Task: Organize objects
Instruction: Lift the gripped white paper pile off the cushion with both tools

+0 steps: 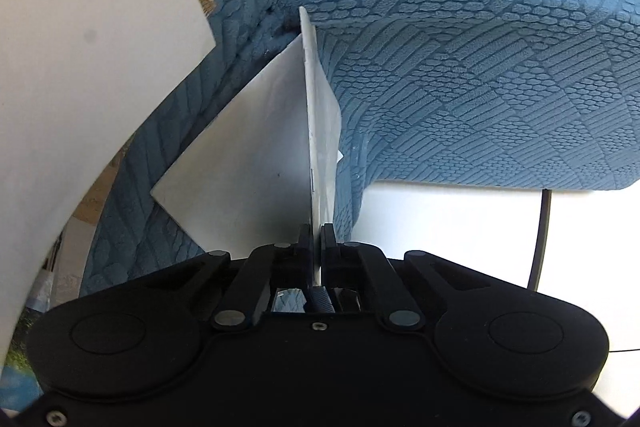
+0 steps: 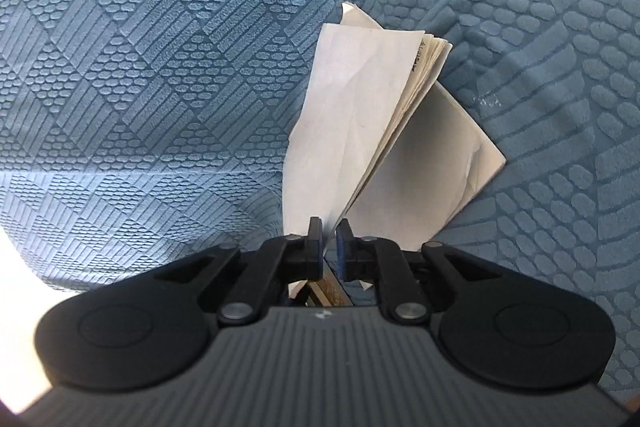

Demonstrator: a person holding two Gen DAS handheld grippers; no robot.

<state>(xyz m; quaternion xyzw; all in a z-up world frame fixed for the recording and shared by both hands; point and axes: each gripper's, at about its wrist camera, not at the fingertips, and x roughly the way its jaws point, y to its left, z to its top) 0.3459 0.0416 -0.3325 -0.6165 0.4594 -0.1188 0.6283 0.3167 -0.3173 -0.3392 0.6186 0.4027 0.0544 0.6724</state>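
Note:
In the left wrist view my left gripper (image 1: 318,229) is shut on a thin white booklet (image 1: 316,99), held edge-on and upright over a blue patterned sofa cushion (image 1: 480,87). A flat white sheet (image 1: 248,155) lies on the cushion just left of it. In the right wrist view my right gripper (image 2: 329,227) has its jaws narrowly apart around the lower edge of a white stack of papers (image 2: 352,115), whose pages fan out above the blue cushion (image 2: 140,67). Whether the pads press the paper is unclear.
A large white sheet (image 1: 80,67) curves across the left of the left wrist view. A white surface (image 1: 440,219) with a dark cable (image 1: 540,239) lies below the cushion's edge. Another white sheet (image 2: 432,155) rests on the cushion behind the fanned stack.

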